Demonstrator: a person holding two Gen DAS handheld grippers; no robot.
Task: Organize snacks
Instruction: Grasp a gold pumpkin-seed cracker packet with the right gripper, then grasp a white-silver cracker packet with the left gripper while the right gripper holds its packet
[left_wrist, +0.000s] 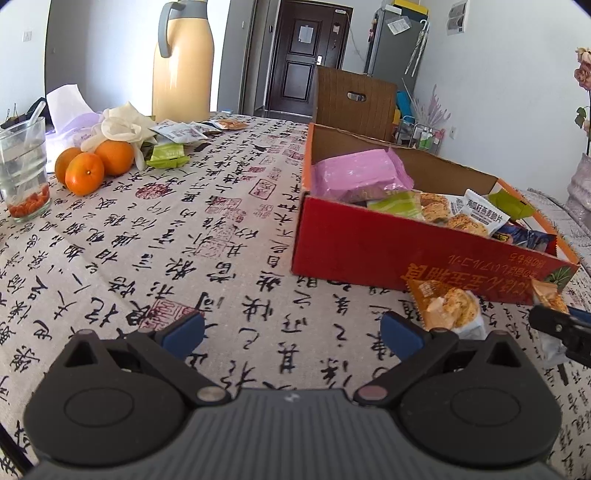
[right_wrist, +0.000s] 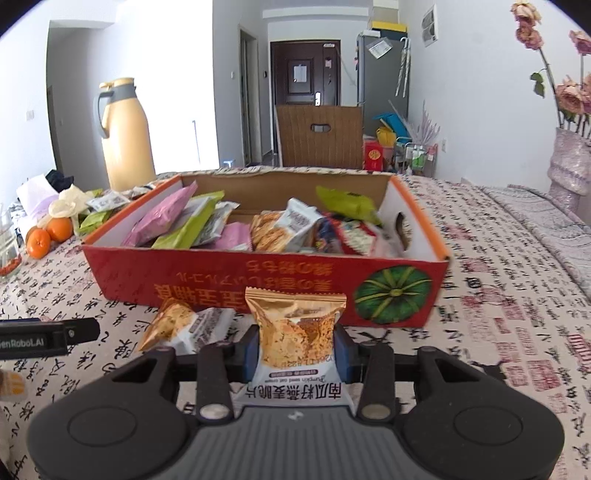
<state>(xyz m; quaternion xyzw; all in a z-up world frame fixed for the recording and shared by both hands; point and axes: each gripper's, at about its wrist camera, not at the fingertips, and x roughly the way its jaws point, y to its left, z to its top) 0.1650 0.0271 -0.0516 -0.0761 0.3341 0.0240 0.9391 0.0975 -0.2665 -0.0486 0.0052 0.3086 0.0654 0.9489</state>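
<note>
A red cardboard box (right_wrist: 221, 280) with an orange rim stands open on the table and holds several snack packets. Just in front of it, my right gripper (right_wrist: 297, 343) is shut on a gold-orange oat crisp packet (right_wrist: 295, 325), which stands upright between the blue pads. A second packet of the same kind (right_wrist: 181, 328) lies on the cloth to its left. In the left wrist view my left gripper (left_wrist: 291, 332) is open and empty over the tablecloth, left of that loose packet (left_wrist: 450, 310). The right gripper (left_wrist: 561, 328) shows at the right edge there.
Three oranges (left_wrist: 92, 166), a glass (left_wrist: 24, 170), a yellow thermos jug (left_wrist: 183, 62) and several loose snack packets (left_wrist: 177, 133) sit at the far left of the table. A vase of dried flowers (right_wrist: 569, 162) stands at the far right. A patterned cloth covers the table.
</note>
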